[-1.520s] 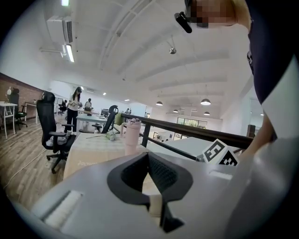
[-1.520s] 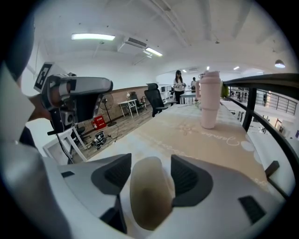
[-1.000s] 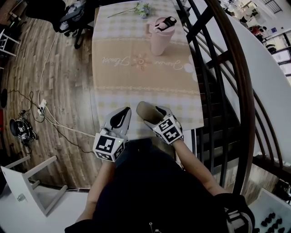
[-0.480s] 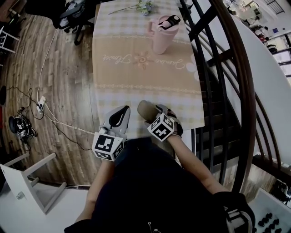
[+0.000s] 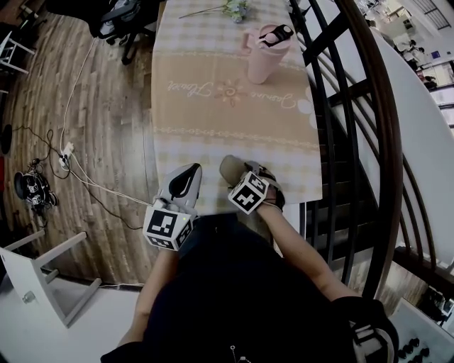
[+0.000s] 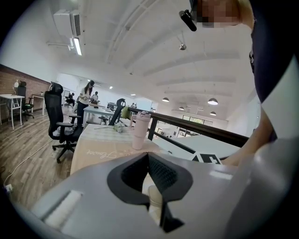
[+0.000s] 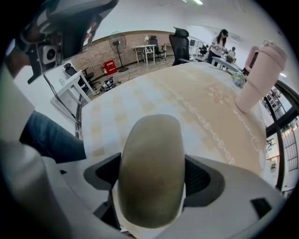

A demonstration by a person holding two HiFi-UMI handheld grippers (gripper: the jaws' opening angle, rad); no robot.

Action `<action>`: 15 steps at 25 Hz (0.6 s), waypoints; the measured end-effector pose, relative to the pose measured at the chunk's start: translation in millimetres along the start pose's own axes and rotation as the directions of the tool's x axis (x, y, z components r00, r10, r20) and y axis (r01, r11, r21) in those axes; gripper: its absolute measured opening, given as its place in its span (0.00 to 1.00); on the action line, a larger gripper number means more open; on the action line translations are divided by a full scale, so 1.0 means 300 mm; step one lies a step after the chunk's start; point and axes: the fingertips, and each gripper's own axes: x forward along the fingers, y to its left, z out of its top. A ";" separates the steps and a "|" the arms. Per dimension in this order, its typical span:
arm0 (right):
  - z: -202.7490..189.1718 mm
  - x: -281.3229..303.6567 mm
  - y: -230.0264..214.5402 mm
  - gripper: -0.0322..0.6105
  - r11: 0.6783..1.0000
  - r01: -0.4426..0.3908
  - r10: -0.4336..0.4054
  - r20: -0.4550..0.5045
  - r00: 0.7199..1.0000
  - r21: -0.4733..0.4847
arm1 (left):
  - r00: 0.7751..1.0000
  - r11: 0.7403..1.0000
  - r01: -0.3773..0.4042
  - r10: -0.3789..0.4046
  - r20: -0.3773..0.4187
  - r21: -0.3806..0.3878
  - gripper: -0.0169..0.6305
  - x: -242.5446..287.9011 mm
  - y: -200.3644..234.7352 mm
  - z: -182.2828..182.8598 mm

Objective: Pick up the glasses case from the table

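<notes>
The glasses case (image 5: pixel 232 168), an olive-tan oval shell, lies on the near end of the table (image 5: pixel 213 120). In the right gripper view the case (image 7: pixel 150 163) fills the gap between the jaws lengthwise. My right gripper (image 5: pixel 241 177) points steeply down over it with its jaws spread wide on either side; the pads do not visibly press it. My left gripper (image 5: pixel 187 176) hangs level beside it on the left, over the table's near edge, with its jaws together and nothing held. Through the left gripper (image 6: pixel 148 161) I see down the length of the table.
A pink tumbler (image 5: pixel 268 53) with a lid stands at the far right of the table, and a flower sprig (image 5: pixel 237 8) lies at the far end. A dark stair railing (image 5: pixel 340 142) runs close along the table's right side. Cables (image 5: pixel 71 163) trail over the wooden floor on the left.
My right gripper has tipped steeper and sunk over the case, its marker cube rolling round. The left gripper has stayed in place.
</notes>
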 end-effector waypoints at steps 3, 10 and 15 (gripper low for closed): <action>0.005 0.001 -0.006 0.63 1.000 0.012 -0.012 -0.006 1.000 -0.004 | 1.000 1.000 -0.005 0.005 -0.001 0.000 0.04 -0.008 0.006 -0.004; 0.010 -0.019 -0.022 0.63 0.998 0.058 -0.058 0.001 0.998 -0.030 | 1.000 1.000 -0.006 0.006 0.004 0.000 0.04 -0.026 0.014 0.001; 0.050 -0.081 -0.051 0.63 0.993 0.112 -0.110 0.062 0.992 -0.028 | 1.000 1.000 0.001 -0.001 0.013 0.007 0.04 -0.030 0.007 -0.001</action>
